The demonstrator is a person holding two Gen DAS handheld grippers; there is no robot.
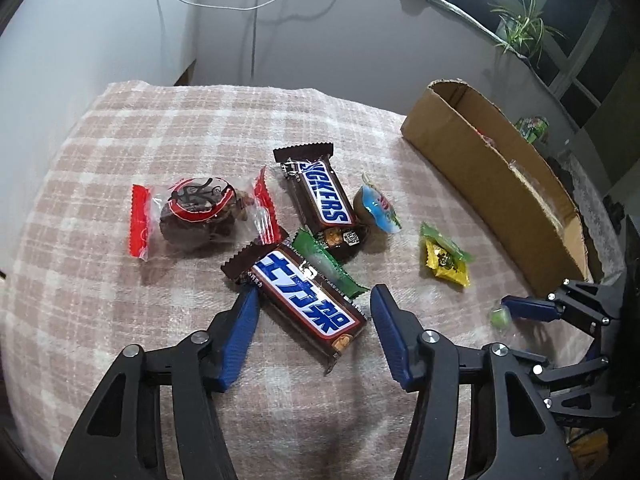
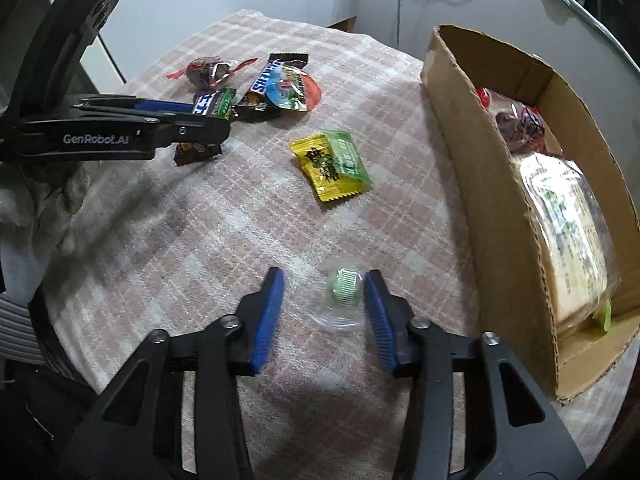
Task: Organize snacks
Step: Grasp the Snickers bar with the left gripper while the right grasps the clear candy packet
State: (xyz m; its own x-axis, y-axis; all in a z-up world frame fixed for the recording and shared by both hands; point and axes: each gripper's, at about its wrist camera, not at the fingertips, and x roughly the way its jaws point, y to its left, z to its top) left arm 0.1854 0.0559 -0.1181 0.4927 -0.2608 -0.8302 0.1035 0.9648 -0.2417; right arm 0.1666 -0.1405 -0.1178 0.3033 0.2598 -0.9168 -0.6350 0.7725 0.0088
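Cardboard box flanks open right tongs straddling green candy.

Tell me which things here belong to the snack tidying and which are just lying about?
Part of the job:
cardboard box
near Snickers bar, between the left tool fingers
far Snickers bar
yellow-green packet
small green candy, by the right tool

Just lying about:
potted plant
wall cables

both wrist views overlook the snack-strewn blanket.
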